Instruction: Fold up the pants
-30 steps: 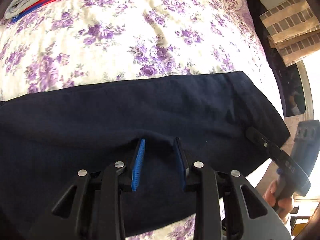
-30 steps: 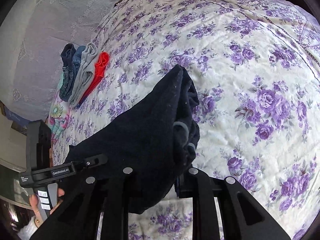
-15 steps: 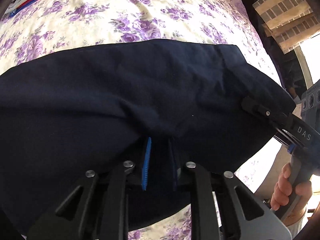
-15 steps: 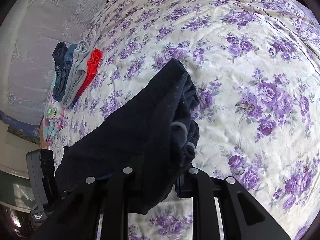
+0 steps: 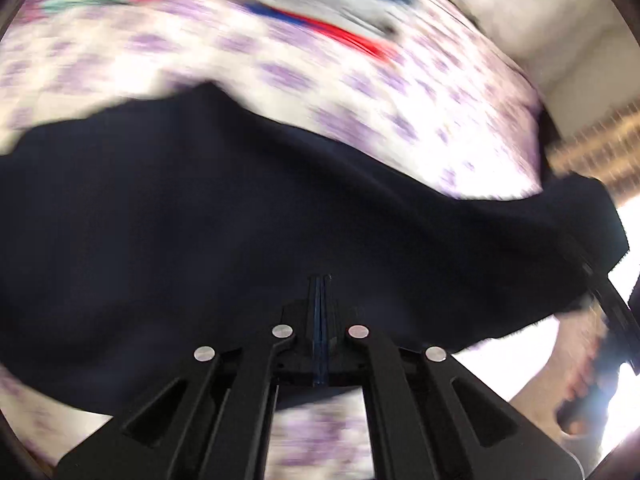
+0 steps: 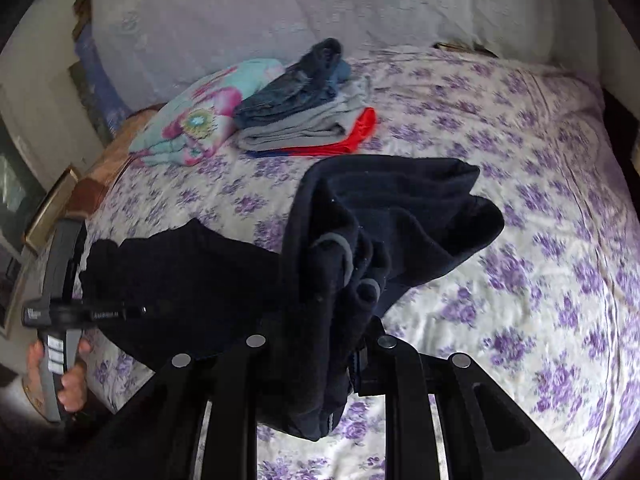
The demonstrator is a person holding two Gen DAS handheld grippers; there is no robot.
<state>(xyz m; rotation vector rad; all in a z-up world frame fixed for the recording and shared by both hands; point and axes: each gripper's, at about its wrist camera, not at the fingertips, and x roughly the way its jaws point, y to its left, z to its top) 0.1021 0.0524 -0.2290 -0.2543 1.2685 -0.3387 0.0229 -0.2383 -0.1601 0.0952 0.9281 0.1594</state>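
The dark navy pants hang stretched between both grippers above the floral bedspread. My left gripper is shut on the pants' near edge; its blue pads are pressed together. It also shows in the right wrist view at the left, gripping the far end of the pants. My right gripper is shut on a bunched, thick end of the pants, cloth hiding its fingertips. The right gripper shows blurred at the right of the left wrist view.
A stack of folded clothes, dark blue, grey and red, lies at the far side of the bed. A colourful pillow lies to its left. A white curtain hangs behind the bed.
My left gripper has closed fully on the pants. Both grippers have swung and lifted the pants, and the views now face the folded stack. The left view is motion-blurred.
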